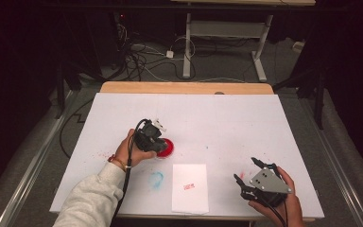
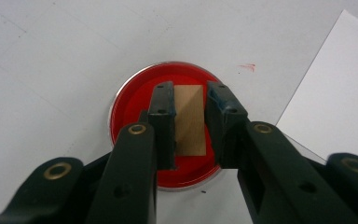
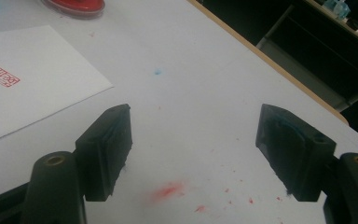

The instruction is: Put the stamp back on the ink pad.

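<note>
A round red ink pad (image 2: 140, 95) lies on the white table cover, left of centre (image 1: 168, 147). My left gripper (image 2: 190, 100) is shut on a small wooden stamp block (image 2: 189, 122) and holds it over the pad. In the high view that gripper (image 1: 152, 137) sits right at the pad's left edge. A white sheet of paper (image 1: 190, 187) with a red stamp mark (image 1: 189, 186) lies near the front edge. My right gripper (image 1: 246, 174) rests at the front right, open and holding nothing (image 3: 193, 149). The sheet (image 3: 32, 88) and its mark (image 3: 0, 73) lie to its left.
Red ink specks (image 3: 170, 191) and a blue smudge (image 1: 156, 179) stain the cover. The wooden table edge (image 1: 184, 87) runs along the far side, with desk legs and cables on the floor beyond. The table's right edge (image 3: 270, 65) is close to the right gripper.
</note>
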A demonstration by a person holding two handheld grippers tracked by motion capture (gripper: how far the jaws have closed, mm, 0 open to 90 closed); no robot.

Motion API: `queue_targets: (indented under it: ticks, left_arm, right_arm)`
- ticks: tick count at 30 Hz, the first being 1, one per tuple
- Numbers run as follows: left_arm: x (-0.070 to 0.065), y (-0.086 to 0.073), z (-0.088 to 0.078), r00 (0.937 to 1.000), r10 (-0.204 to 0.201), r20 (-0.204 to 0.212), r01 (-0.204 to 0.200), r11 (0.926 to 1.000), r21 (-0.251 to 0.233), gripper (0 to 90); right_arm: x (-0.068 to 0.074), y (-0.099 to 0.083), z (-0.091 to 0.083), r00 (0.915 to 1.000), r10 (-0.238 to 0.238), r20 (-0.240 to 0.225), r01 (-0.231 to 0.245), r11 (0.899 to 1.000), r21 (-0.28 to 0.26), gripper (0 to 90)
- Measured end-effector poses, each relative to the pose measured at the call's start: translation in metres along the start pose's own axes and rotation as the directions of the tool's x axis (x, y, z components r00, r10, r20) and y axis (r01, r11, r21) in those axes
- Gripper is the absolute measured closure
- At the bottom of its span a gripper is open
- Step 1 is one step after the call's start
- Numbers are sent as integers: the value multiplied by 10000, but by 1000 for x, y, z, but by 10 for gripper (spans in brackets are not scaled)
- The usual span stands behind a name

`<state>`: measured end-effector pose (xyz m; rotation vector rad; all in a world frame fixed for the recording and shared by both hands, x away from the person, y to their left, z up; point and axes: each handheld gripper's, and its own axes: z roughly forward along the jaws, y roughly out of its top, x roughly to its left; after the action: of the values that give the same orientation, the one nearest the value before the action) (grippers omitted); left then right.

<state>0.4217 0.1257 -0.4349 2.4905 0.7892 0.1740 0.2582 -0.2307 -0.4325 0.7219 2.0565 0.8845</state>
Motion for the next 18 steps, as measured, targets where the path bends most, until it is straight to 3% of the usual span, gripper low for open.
queue_targets:
  ticks: [9, 14, 18]
  left_arm:
    - [-9, -2, -14, 9996, 235, -153, -247, 9958, -880, 693]
    - [-14, -3, -22, 9989, 353, -317, -396, 9882, -1477, 666]
    - [-18, -3, -23, 9970, 532, -568, -621, 9839, -1676, 633]
  right_arm:
    - [0, 0, 0, 10000, -35, -19, 35, 10000, -12, 271]
    - [0, 0, 0, 10000, -44, -21, 44, 10000, -17, 271]
    - [0, 0, 0, 10000, -96, -18, 96, 10000, -24, 271]
